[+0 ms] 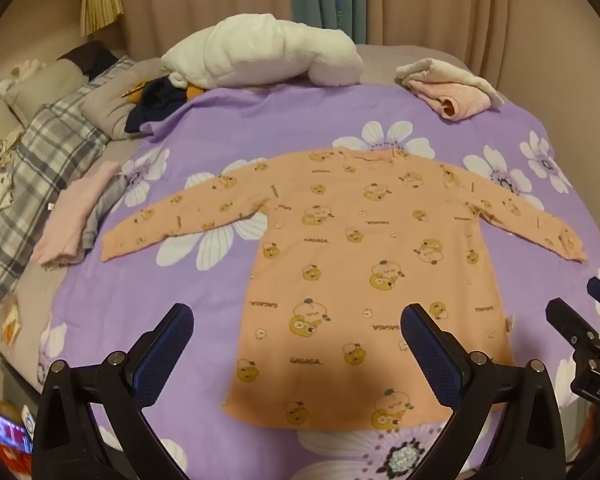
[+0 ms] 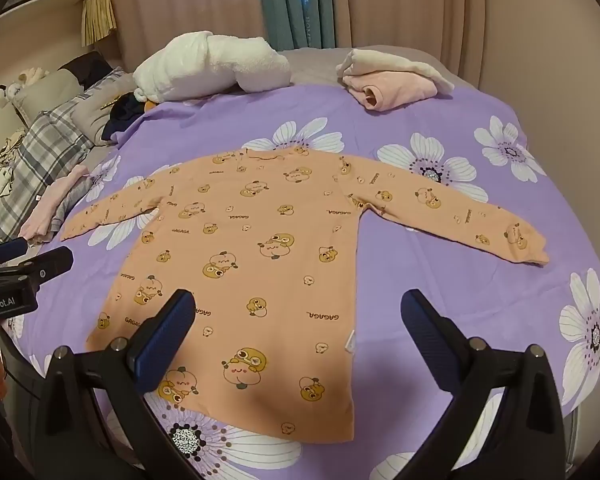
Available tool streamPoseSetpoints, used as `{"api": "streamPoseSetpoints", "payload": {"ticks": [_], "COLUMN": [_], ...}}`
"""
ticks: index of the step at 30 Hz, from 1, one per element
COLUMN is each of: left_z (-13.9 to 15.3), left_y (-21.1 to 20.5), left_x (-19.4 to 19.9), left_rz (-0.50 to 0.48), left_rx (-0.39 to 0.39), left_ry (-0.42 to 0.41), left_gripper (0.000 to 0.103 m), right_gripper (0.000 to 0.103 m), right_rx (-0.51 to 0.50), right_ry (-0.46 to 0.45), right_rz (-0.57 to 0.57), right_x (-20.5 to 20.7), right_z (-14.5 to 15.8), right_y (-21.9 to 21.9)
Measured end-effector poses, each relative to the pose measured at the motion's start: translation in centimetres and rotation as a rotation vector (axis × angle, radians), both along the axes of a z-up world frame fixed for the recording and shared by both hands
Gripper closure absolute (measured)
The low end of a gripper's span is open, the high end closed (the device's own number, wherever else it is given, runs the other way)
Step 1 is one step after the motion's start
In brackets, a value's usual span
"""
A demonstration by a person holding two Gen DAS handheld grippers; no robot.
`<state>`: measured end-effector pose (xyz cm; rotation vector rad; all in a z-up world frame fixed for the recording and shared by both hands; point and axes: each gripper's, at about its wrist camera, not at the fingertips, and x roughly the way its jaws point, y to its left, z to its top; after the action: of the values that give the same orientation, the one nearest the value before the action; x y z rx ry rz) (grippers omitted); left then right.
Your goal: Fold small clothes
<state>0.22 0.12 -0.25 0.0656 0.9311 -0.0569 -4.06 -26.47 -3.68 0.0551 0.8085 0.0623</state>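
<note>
An orange long-sleeved child's shirt [image 1: 340, 248] with cartoon prints lies flat on the purple flowered sheet [image 1: 148, 292], sleeves spread out to both sides, hem nearest me. It also shows in the right wrist view [image 2: 252, 248]. My left gripper [image 1: 296, 332] is open and empty, hovering above the hem's left part. My right gripper [image 2: 298, 320] is open and empty, hovering above the hem's right part. The right gripper also shows at the right edge of the left wrist view [image 1: 588, 320], and the left gripper at the left edge of the right wrist view [image 2: 24, 260].
A white fluffy blanket [image 1: 260, 56] and a folded pink and cream garment [image 1: 448, 84] lie at the far side of the bed. Folded pink and grey clothes [image 1: 76, 216] sit left of the shirt. A plaid blanket [image 1: 40, 168] and pillows lie further left. Curtains hang behind.
</note>
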Motion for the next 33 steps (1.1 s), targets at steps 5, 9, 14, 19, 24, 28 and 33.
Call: {"api": "streamPoseSetpoints", "payload": {"ticks": [5,9,14,19,24,28,33], "left_z": [0.8,0.7,0.6,0.4,0.3,0.3,0.2], "left_y": [-0.4,-0.9,-1.0,-1.2,-1.5,-1.5,-1.8], "left_x": [-0.3,-0.1,-0.1,-0.1,0.0,0.0,-0.1], "left_rz": [-0.009,-0.023,-0.032,-0.032,-0.036,-0.034,-0.036], "left_rx": [0.009,0.011,0.013,0.015,0.014,0.015,0.014], "left_ry": [-0.02,-0.014,-0.012,-0.013,-0.01,-0.011,-0.009], "left_gripper": [0.001,0.001,0.001,0.001,0.001,0.001,0.001], "right_gripper": [0.0,0.0,0.0,0.0,0.0,0.0,0.0], "right_rx": [0.0,0.011,-0.003,-0.007,-0.018,-0.017,-0.017], "right_ry": [-0.001,0.006,-0.002,0.003,0.004,0.003,0.004], "right_rz": [-0.002,-0.003,-0.001,-0.002,0.002,0.002,0.002], "right_x": [0.0,0.2,0.2,0.2,0.4,0.3,0.4], "right_z": [0.0,-0.1,0.7,0.7,0.3,0.2,0.2], "right_y": [-0.1,-0.3,-0.9,-1.1,-0.4,-0.4,-0.4]}}
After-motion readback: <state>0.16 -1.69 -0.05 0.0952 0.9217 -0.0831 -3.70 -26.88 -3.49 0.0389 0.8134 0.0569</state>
